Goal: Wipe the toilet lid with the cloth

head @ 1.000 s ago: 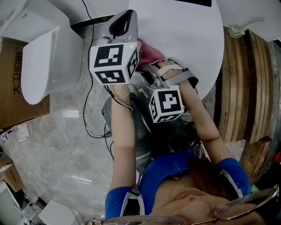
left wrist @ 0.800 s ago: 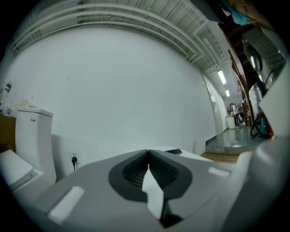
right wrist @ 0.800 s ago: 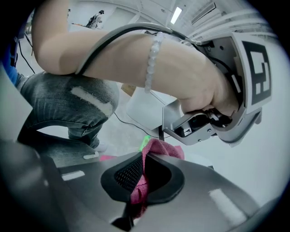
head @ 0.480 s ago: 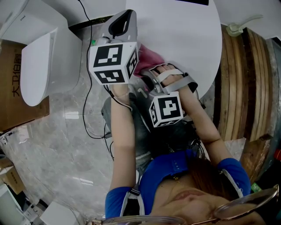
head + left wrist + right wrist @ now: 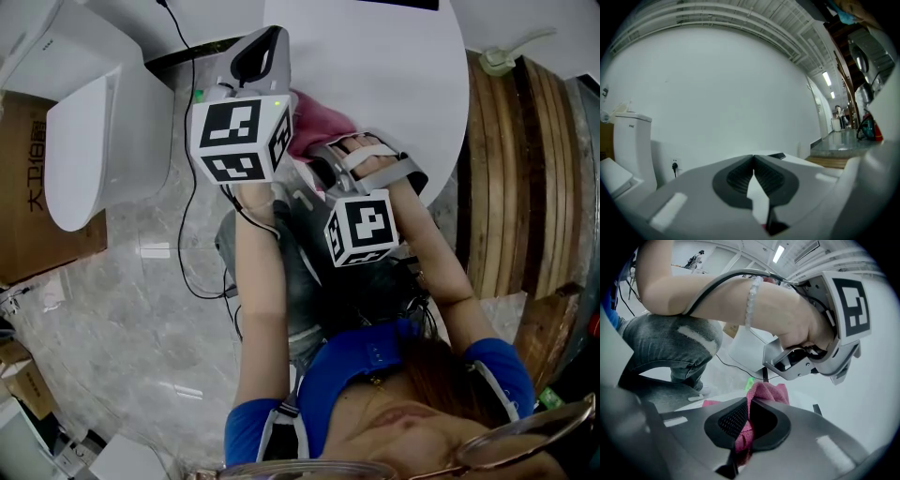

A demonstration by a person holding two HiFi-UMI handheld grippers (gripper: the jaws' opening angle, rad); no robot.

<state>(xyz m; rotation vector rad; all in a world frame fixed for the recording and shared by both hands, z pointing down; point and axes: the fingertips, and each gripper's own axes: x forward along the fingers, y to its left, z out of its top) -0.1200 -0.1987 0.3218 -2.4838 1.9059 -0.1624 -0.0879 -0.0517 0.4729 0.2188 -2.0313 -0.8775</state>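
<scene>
Pinching pink cloth (image 5: 768, 391) between right gripper (image 5: 750, 404) jaws at edge of white table (image 5: 394, 75); left gripper (image 5: 753, 158) jaw tips pressed together; toilet (image 5: 89, 150) well apart.

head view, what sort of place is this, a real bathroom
Probably a mock-up room, not a bathroom: the white ceramic toilet stands by a brown cardboard box and near a round white table on grey marble-look floor.

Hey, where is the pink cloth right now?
The pink cloth is pinched in the right tool; in the head view it sits at upper centre over the white round table, beside the left tool.
</scene>
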